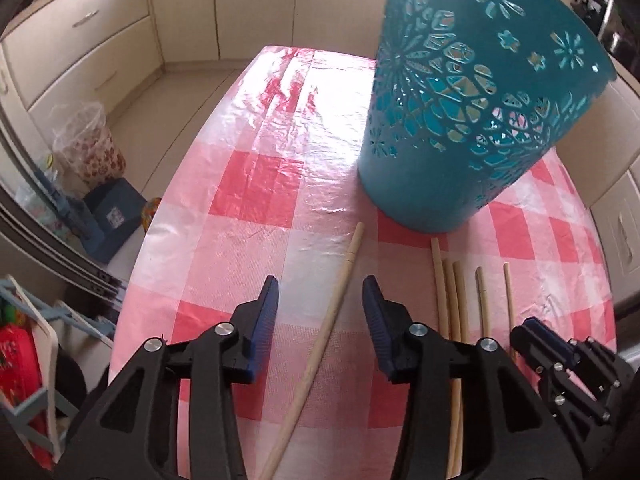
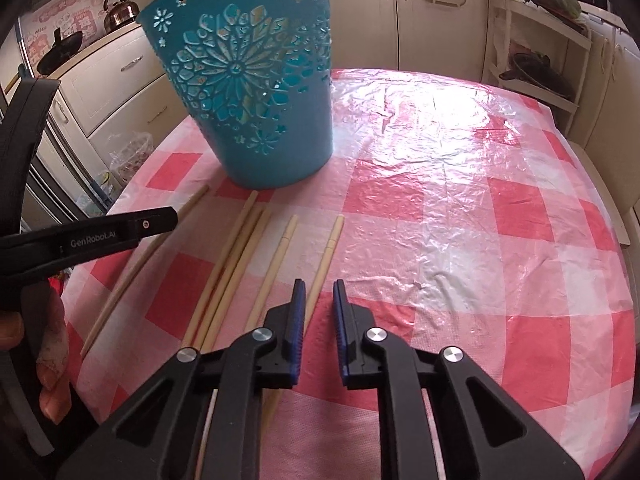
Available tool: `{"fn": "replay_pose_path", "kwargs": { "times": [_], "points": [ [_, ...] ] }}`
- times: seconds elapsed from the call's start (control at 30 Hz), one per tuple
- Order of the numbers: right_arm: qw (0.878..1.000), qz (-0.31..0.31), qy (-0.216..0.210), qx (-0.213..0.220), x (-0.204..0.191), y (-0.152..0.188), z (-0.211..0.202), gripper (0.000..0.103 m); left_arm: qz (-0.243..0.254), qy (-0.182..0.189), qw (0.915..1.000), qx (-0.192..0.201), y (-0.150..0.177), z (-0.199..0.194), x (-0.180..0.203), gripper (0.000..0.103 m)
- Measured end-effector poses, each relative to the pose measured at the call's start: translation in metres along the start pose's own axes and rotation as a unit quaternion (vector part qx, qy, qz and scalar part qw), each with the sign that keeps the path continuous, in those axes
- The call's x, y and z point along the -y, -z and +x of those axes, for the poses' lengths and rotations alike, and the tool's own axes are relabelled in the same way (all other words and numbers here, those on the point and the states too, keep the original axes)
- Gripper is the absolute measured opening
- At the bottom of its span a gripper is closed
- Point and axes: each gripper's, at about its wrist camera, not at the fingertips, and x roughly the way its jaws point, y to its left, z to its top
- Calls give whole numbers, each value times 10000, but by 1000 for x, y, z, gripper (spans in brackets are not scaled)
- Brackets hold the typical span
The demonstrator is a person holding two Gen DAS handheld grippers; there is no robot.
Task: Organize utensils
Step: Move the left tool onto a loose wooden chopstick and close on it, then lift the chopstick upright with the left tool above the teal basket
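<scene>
Chopsticks laid on a checked table, with both grippers held above them

In the left wrist view the left gripper (image 1: pixel 320 312) is seen with its jaws spread wide, and one chopstick (image 1: pixel 320 344) lies on the tablecloth (image 1: pixel 248 184) between them, not pinched. Five more chopsticks (image 1: pixel 456 300) are laid to the right, below the blue basket (image 1: pixel 460 120) in the upper right of the frame. In the right wrist view the right gripper (image 2: pixel 319 312) is shown at lower centre with jaws parted only a little, over the rightmost chopstick (image 2: pixel 328 256); nothing is gripped
</scene>
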Motion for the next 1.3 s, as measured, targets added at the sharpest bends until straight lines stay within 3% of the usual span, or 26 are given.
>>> {"fn": "replay_pose_path", "kwargs": {
  "times": [0.17, 0.4, 0.43, 0.5, 0.53, 0.7, 0.8, 0.93, 1.03, 1.1, 1.3],
  "points": [
    [9996, 221, -156, -57, 13, -1, -2, 15, 485, -274, 9984, 23, -6, 8, 10, 43],
    [9999, -10, -71, -71, 4, -11, 5, 15, 607, -350, 9975, 106, -9, 10, 15, 42],
    [9999, -118, -61, -92, 2, -12, 6, 15, 615, -291, 9976, 119, -9, 10, 16, 39],
    [9988, -424, -144, -194, -5, -15, 7, 8, 647, -211, 9976, 125, -7, 8, 17, 15],
    [9980, -561, -174, -232, -8, -16, 7, 8, 677, -190, 9974, 120, -5, 7, 19, 12],
    [9967, -739, -237, -234, -8, -22, 3, 9, 705, -166, 9973, 147, -4, 7, 19, 12],
    [9975, -619, -233, -261, -4, -21, 8, 19, 723, -195, 9970, 173, -4, 9, 20, 12],
    [9975, -648, -193, -191, -8, -18, 11, 22, 684, -207, 9973, 191, -5, 10, 20, 13],
    [9976, -657, -147, -136, -7, -18, 11, 19, 689, -206, 9971, 232, -6, 11, 20, 13],
    [9971, -746, -86, -119, -9, -17, 12, 9, 699, -154, 9971, 257, -6, 11, 19, 8],
    [9975, -653, -243, -103, -4, -16, 10, 9, 523, 156, 9982, 243, -3, 5, 13, 5]
  ]
}}
